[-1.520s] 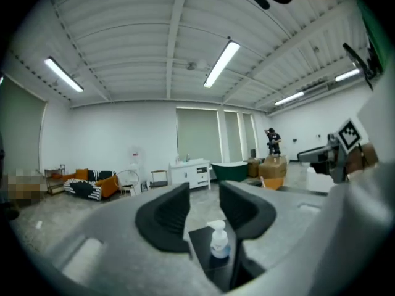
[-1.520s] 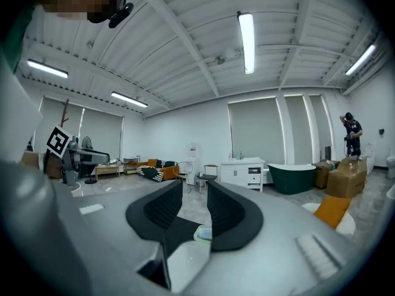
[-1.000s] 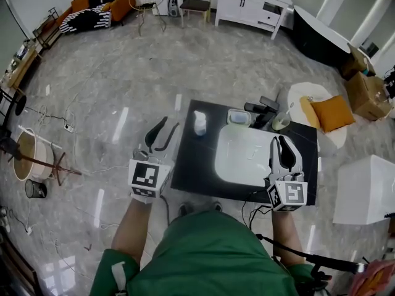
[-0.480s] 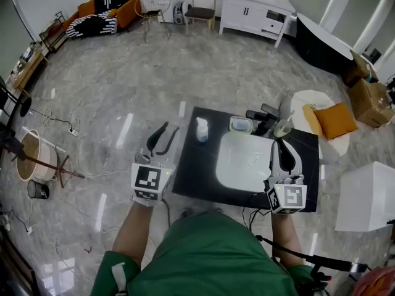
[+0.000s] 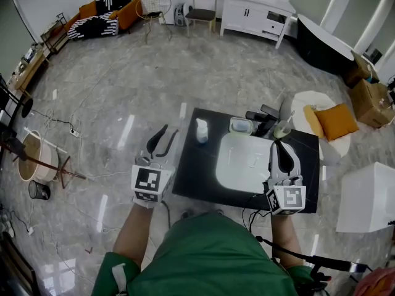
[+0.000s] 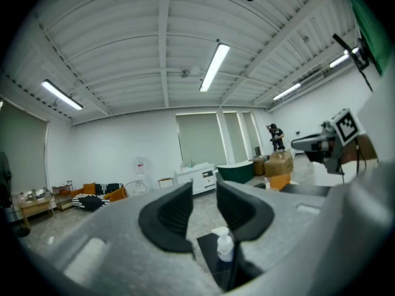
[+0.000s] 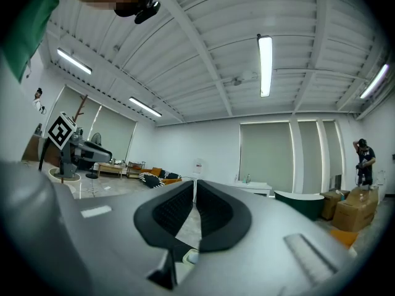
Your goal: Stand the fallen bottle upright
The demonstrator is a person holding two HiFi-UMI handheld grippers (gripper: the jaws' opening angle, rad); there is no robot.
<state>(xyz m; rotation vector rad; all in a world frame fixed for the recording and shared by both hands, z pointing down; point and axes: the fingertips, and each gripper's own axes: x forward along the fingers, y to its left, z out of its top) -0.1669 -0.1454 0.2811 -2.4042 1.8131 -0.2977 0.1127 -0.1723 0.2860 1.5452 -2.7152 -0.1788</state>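
Pump bottle (image 5: pixel 202 130) stands upright on black table (image 5: pixel 194 172), at table's 10 o'clock corner, near white basin (image 5: pixel 244 162). L gripper (image 5: pixel 171 130): claws spread, empty, bottle at 1 o'clock. R gripper (image 5: pixel 279 143): claws just closing, now pressed together, nothing btwn.

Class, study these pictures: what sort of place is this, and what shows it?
Probably a studio or showroom staged as a home: a white basin in a black counter, a dark bathtub and a sofa share one open polished floor under strip lights.
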